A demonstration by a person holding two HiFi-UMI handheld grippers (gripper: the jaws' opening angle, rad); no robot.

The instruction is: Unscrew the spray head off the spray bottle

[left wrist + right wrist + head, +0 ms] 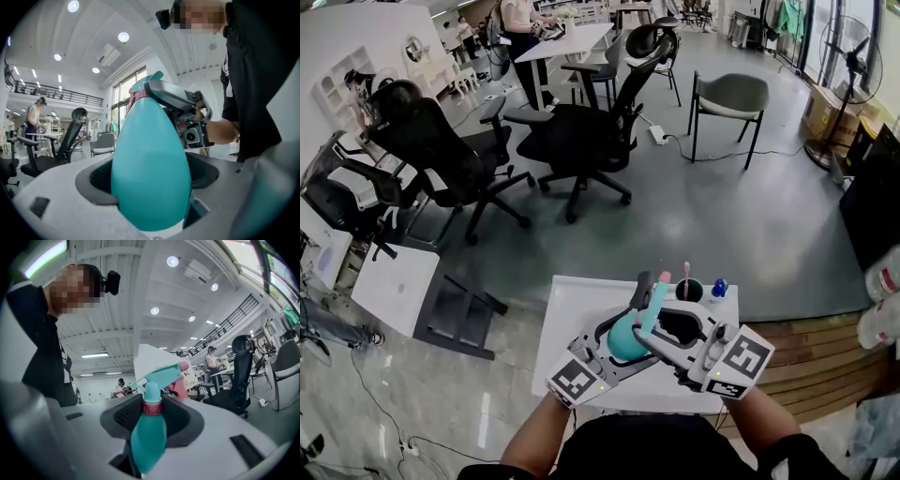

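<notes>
A teal spray bottle (625, 339) is held in the air over the white table (572, 309), with a pink collar (152, 407) and a teal spray head (161, 373) that has a pink nozzle tip. My left gripper (614, 349) is shut on the bottle's round body (151, 173), which fills the left gripper view. My right gripper (664, 326) comes in from the right at the neck. In the right gripper view its dark pads (123, 416) sit against the collar on both sides. The spray head (656, 295) sticks up beyond the jaws.
A dark cup (687, 289) holding pink sticks and a small blue-capped bottle (718, 289) stand at the table's far edge. Black office chairs (581, 131) and a grey chair (729, 98) stand on the floor beyond. A white side table (394, 286) stands to the left.
</notes>
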